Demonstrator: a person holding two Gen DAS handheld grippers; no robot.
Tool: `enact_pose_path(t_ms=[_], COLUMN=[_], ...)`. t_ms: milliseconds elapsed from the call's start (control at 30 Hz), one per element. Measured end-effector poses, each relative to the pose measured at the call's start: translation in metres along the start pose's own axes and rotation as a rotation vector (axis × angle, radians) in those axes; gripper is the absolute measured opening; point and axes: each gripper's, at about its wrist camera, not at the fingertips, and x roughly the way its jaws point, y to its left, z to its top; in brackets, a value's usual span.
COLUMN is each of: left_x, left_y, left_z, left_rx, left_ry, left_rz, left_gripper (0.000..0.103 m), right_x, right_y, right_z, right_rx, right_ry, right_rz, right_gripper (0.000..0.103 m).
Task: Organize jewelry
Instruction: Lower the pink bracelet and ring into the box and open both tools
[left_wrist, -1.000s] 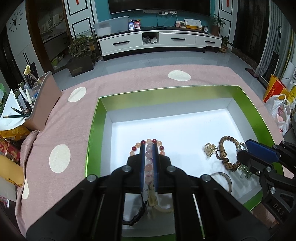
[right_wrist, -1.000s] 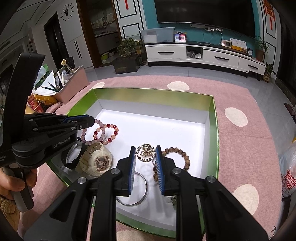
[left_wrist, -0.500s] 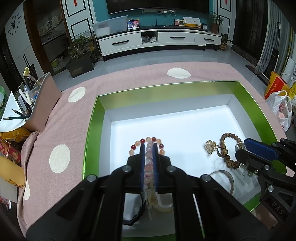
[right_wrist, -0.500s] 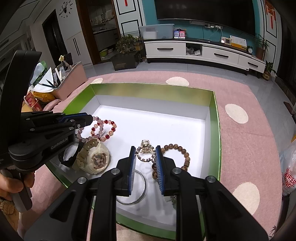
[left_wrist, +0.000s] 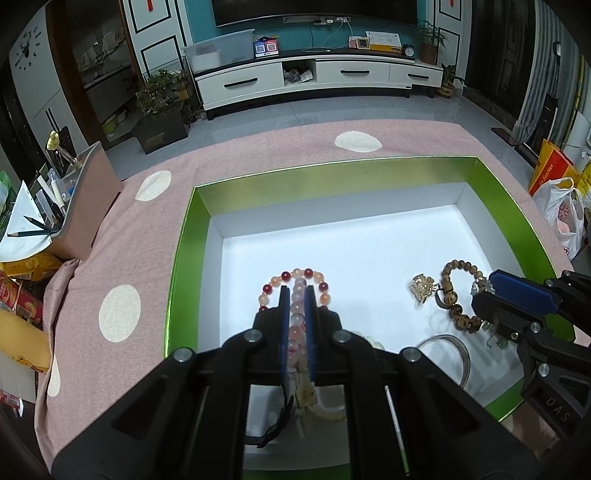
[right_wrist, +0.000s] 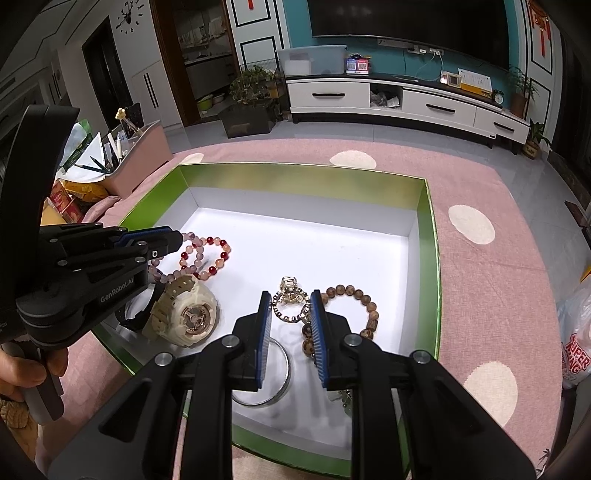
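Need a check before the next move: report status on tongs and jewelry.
Left tongs shut on pink bead bracelet. Right tongs part open over gold chain ring piece, nothing gripped. Watch, bangle, wooden bead bracelet crowd the green box.

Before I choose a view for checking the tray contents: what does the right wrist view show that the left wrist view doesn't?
Only the right wrist view shows the cream plastic wristwatch's face and the hand gripping the left tool.

Only the left wrist view shows the left gripper shut on the pink and red bead bracelet.

Both show the green-walled white tray, brown wooden bead bracelet and silver metal bangle.
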Motion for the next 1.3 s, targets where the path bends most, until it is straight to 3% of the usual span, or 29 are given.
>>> enact_pose_path(t_ms=[1300], left_x=[0.0009], left_y=[0.0012], left_z=[-0.0062], left_rx=[0.019], left_ry=[0.012], left_rz=[0.022], left_gripper=[0.007], right_x=[0.0016], right_y=[-0.0011], right_z=[-0.0041], right_rx=[-0.005], right_ry=[0.016], right_rz=[-0.012], right_gripper=[0.021])
